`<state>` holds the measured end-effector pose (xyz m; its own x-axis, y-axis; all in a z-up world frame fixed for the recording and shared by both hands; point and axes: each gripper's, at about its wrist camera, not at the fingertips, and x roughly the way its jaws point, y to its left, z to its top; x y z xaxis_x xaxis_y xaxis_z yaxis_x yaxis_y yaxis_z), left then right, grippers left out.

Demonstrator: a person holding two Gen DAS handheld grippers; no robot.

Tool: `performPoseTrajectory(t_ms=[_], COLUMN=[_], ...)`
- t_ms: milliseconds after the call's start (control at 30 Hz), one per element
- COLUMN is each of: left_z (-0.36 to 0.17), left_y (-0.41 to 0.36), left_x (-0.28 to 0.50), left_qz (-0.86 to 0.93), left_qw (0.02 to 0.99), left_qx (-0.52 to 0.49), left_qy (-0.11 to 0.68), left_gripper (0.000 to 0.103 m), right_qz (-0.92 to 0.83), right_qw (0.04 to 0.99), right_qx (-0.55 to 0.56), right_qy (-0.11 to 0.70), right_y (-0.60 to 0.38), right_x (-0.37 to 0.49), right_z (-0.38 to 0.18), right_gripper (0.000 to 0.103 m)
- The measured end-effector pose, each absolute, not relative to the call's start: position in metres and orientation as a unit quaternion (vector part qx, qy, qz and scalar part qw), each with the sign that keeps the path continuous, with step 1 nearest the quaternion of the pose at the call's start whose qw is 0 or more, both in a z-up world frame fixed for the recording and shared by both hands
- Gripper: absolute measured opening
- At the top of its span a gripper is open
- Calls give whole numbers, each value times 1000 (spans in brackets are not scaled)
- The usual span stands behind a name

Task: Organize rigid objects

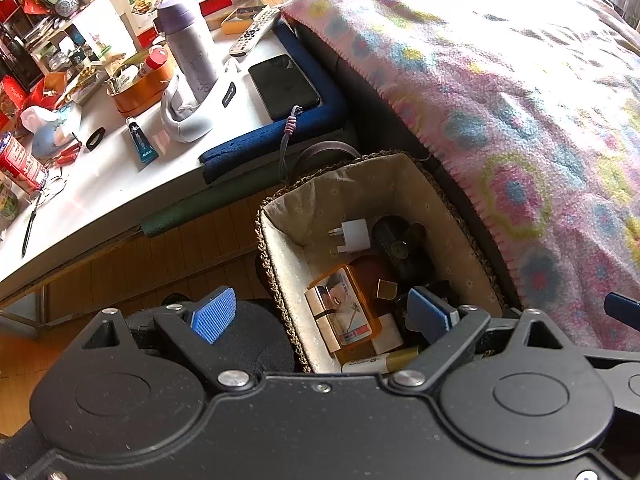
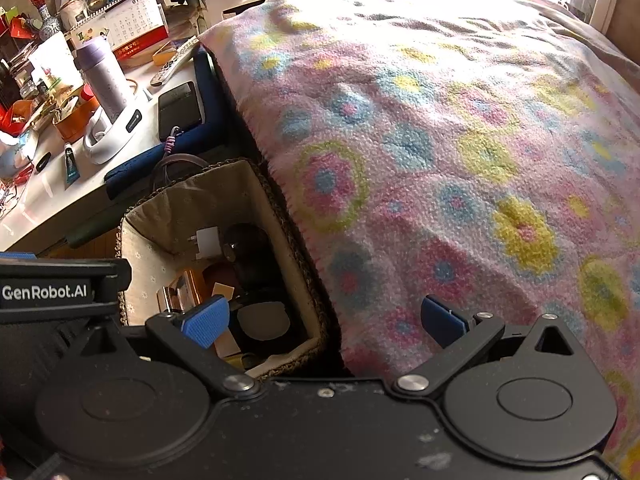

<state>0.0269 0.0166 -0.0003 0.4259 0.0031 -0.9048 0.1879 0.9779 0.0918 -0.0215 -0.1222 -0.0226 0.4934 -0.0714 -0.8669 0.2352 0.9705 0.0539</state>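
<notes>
well, both grippers hang above a fabric-lined woven basket [image 1: 280,216] tucked between a white table [image 1: 120,184] and a bed under a flowered fleece blanket [image 1: 500,100]. the left gripper [image 1: 322,316] has its blue pads spread wide with nothing between them, one pad outside the basket's rim and the other over its contents; the right gripper [image 2: 326,320] is likewise spread and empty, straddling the basket's edge and the blanket. the rigid bits sit down in the basket: a white plug adapter [image 1: 352,234], an orange-cased box with a printed label [image 1: 346,308], a dark round pouch-like thing [image 1: 400,248] and a gold-capped tube [image 1: 380,362]. i'd judge them all light and stiff; the box's smooth plastic might slip, so its long flat sides look the best hold, and the adapter is best pinched across its body, not the prongs. the left view looks straight into the basket and shows the table clutter clearly: a lilac thermos [image 1: 188,48], a black phone [image 1: 284,86], a remote [image 1: 256,34]. the right view shows a pale round disc [image 2: 262,322] low in the basket that the left view doesn't, and far more blanket.
</notes>
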Motion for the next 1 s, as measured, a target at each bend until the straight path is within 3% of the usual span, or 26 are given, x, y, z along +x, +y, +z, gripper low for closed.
performPoseTrajectory(t_ms=[1000], left_z=[-4], left_y=[12], left_x=[26], left_qz=[-55], left_qw=[834], left_qx=[108], left_qy=[538], left_gripper=[90], right_qz=[-87], right_qw=[856], right_qx=[84], right_qy=[502], right_y=[-122], right_x=[-22], right_z=[-26], right_gripper=[103])
